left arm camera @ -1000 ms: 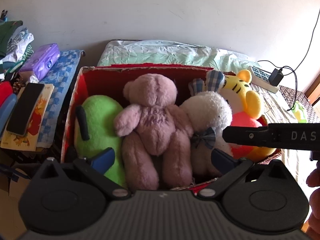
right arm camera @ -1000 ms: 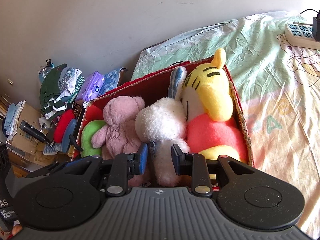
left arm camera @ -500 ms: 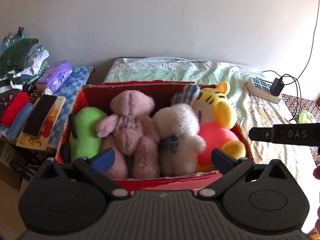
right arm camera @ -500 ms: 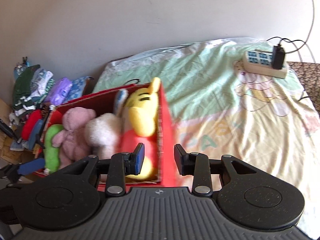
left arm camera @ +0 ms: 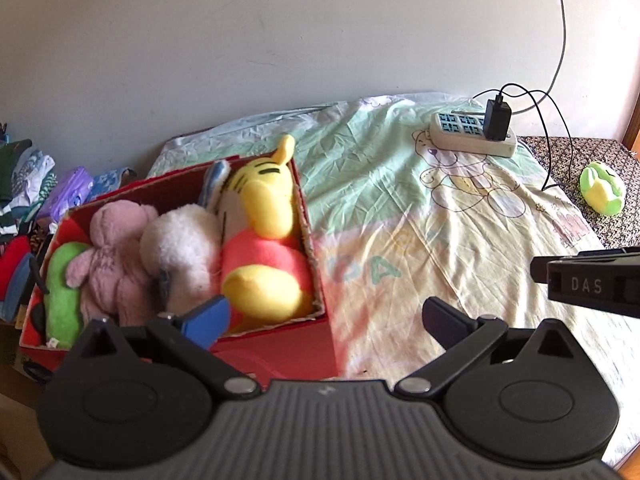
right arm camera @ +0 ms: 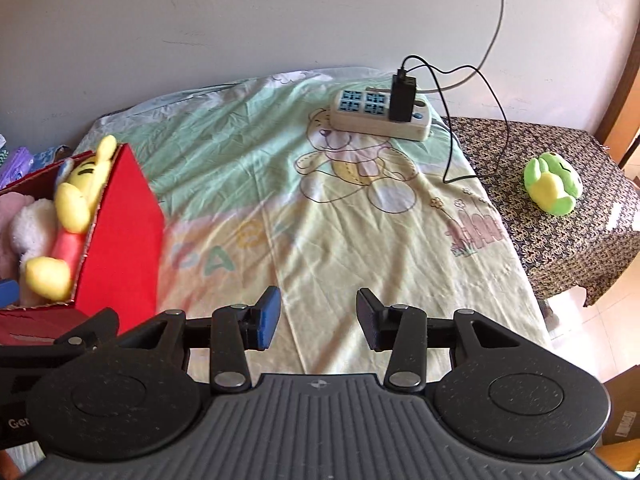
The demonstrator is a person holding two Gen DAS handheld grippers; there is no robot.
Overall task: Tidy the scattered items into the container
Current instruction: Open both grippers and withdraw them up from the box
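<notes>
A red box [left arm camera: 280, 354] is seen on the bed [left arm camera: 400, 216], at the left of both views, packed with soft toys side by side: a green toy [left arm camera: 64, 300] at far left, then a pink bear [left arm camera: 116, 256], a white toy [left arm camera: 180, 252], and a yellow-and-red tiger [left arm camera: 260, 240] against the box's right wall. The bed is covered by a pale green and yellow sheet printed with a cartoon bear. One small green plush [right arm camera: 552, 184] is left outside the box, lying well apart from it on a dark patterned cloth [right arm camera: 520, 200] at the right end of the bed. A white power strip [right arm camera: 380, 118] with a black charger [right arm camera: 402, 98] plugged in and a black cable running off it is placed near the wall, between the box and the green plush. The left claw [left arm camera: 324, 314] is held released, jaws spread wide, hovering above the box's near right corner with nothing gripped. The right claw [right arm camera: 318, 316] is also released and empty, jaws apart, held above the bare sheet to the right of the box. A pile of clothes [left arm camera: 24, 176] and a purple pack [left arm camera: 68, 196] are seen beyond the box at far left.
</notes>
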